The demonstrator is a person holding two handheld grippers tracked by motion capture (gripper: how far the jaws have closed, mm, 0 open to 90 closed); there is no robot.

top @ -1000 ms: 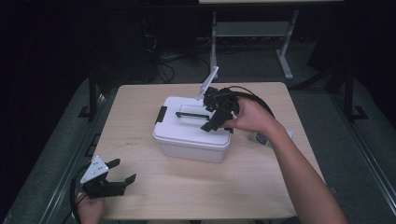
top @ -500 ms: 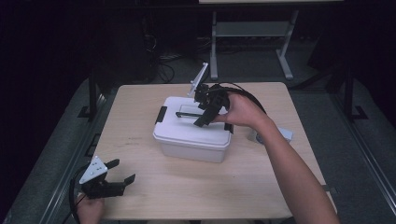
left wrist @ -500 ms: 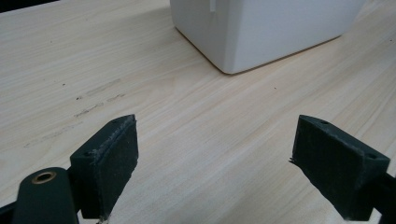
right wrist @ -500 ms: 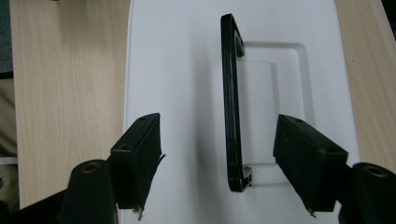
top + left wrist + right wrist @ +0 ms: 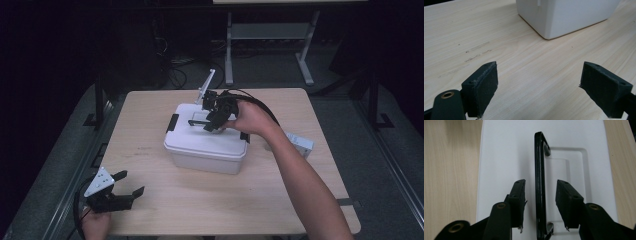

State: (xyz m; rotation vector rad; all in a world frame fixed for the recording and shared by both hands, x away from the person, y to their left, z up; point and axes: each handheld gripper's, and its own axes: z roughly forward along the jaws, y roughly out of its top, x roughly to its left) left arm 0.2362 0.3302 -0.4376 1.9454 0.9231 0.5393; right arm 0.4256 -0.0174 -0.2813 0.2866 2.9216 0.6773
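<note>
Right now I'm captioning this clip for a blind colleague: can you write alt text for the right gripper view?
The right gripper hangs open over a white box lid, its two black jaws on either side of the lid's raised black handle without touching it. Pale wooden table shows beside the box.

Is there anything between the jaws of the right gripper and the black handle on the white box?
Nothing visible. In the right gripper view, the right gripper is open, with one jaw on each side of the raised black handle of the white box. Only open gaps lie between the jaw pads and the handle.
</note>
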